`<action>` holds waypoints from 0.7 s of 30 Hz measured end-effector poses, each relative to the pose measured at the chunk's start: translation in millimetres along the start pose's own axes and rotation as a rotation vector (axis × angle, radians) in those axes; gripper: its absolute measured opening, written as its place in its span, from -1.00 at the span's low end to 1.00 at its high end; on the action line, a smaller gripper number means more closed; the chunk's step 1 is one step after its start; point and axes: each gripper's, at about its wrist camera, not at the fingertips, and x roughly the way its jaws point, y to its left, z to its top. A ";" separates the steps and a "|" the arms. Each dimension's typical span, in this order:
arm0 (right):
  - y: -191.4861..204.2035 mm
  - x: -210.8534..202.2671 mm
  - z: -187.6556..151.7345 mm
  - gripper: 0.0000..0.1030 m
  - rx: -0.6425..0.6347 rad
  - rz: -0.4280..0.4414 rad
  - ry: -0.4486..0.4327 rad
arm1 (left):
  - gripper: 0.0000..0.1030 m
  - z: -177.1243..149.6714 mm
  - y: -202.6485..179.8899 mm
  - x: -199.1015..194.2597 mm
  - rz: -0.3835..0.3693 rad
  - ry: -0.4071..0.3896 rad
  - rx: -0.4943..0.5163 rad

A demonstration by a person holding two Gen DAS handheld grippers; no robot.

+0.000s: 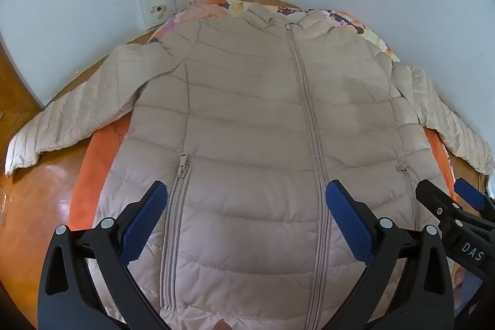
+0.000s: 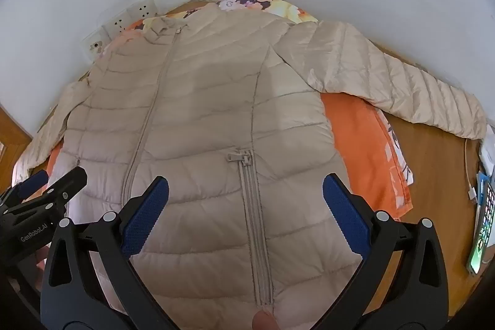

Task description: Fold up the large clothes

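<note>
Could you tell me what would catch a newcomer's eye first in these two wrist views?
A beige puffer jacket dominates both views, lying front up and zipped, sleeves spread to either side, on an orange floral cloth over a wooden table. Low in each view, the left gripper and right gripper hover open above the jacket's hem end. A lit phone lies at the table's right edge.

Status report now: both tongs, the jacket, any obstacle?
Left tongs open, right tongs open. Beige quilted puffer jacket flat, zipped, unfolded. Phone beside right sleeve.
</note>
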 end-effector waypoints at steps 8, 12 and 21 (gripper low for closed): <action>-2.3 -0.9 -0.9 0.93 0.001 0.001 0.000 | 0.90 0.2 5.5 -0.5 -0.004 -0.006 -0.005; -3.8 -1.4 -1.4 0.93 0.001 0.001 0.000 | 0.90 1.6 0.0 -0.8 0.009 -0.005 0.005; -5.2 -2.6 -1.9 0.93 0.000 0.000 0.000 | 0.90 -0.9 1.0 -1.1 0.013 -0.008 0.013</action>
